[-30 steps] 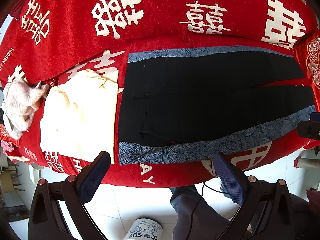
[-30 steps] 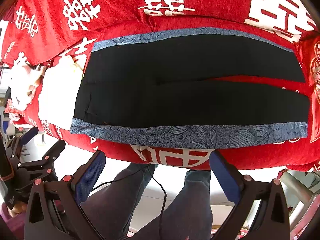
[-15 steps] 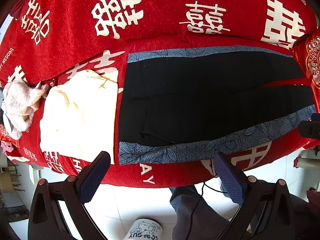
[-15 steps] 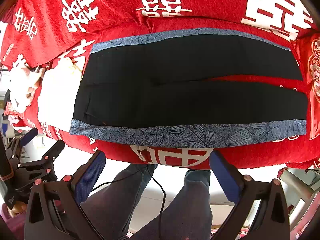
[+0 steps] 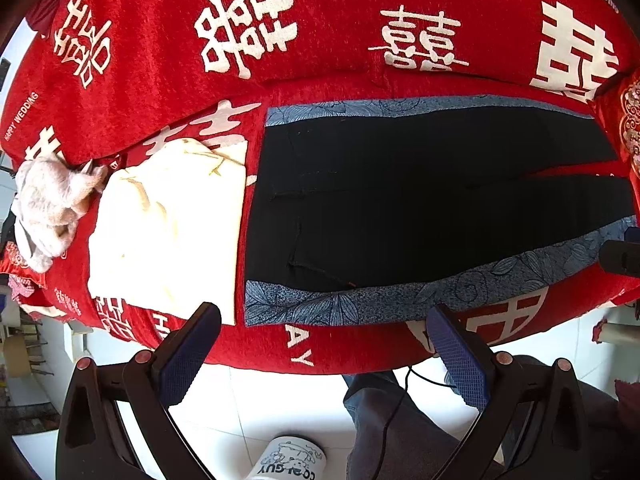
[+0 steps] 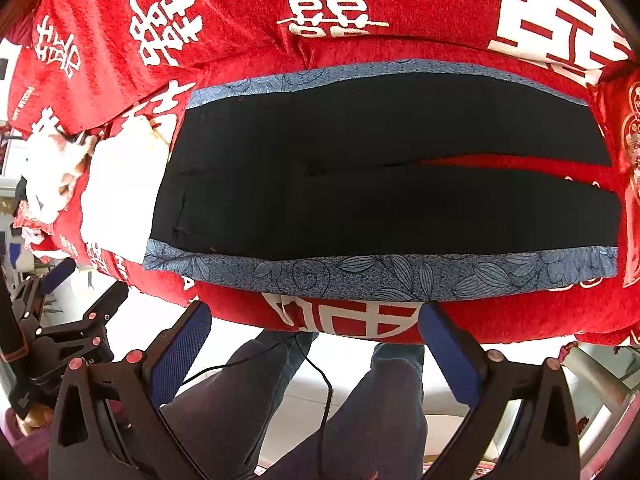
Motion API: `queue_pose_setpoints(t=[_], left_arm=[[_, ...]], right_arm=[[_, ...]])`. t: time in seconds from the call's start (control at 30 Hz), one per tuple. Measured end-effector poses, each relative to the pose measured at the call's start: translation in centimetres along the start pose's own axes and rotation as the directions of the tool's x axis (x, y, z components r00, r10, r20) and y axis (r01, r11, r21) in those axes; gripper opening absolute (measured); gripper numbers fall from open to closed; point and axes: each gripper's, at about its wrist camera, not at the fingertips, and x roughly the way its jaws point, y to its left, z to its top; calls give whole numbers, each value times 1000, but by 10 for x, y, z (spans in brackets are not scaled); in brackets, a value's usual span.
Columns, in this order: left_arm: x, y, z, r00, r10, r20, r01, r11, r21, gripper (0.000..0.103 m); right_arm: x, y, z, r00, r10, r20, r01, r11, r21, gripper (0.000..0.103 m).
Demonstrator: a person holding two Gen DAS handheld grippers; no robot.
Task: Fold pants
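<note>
Left wrist view has the left gripper (image 5: pixel 320 344) spread wide, gripping nothing, just short of the black pants (image 5: pixel 420 200) lying flat ahead on the red cover (image 5: pixel 320 20). Beyond its left finger lies a folded cream garment (image 5: pixel 168 232); the right gripper (image 6: pixel 316 340) also gapes empty before the pants' near leg.

A: Background items?
B: Red cover (image 5: pixel 328 20) with white characters and "HAPPY WEDDING" print, draped over the surface. Cream folded cloth (image 5: pixel 168 236) lies on it at left, a pale fluffy bundle (image 5: pixel 48 208) touching its far-left edge.
A: Below?
B: White tiled floor (image 5: pixel 276 404). White mug (image 5: pixel 290 458) printed "COOL GUY" at the bottom edge. Black cable (image 6: pixel 320 380) crossing a person's grey trouser legs (image 6: pixel 372 412).
</note>
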Motion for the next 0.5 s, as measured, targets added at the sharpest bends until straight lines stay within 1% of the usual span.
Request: queue_pose_setpoints(t=[0.13,0.3,0.5], left_arm=[[-7,-5,-3,1000,23,8,-23,999,-24,103],[-12,-20,-10,999,36,-9,-37,998,-50,103],[-27,-34,-26,998,61,-15,-62,990,-125,103]], right_arm=[[-3,-6,2,1000,15,7,-15,1000,-13,103],[-11,-18,0,999,29,15,-29,999,-46,103],[-21,-41,-7,999,41,18,-40,997,-66,103]])
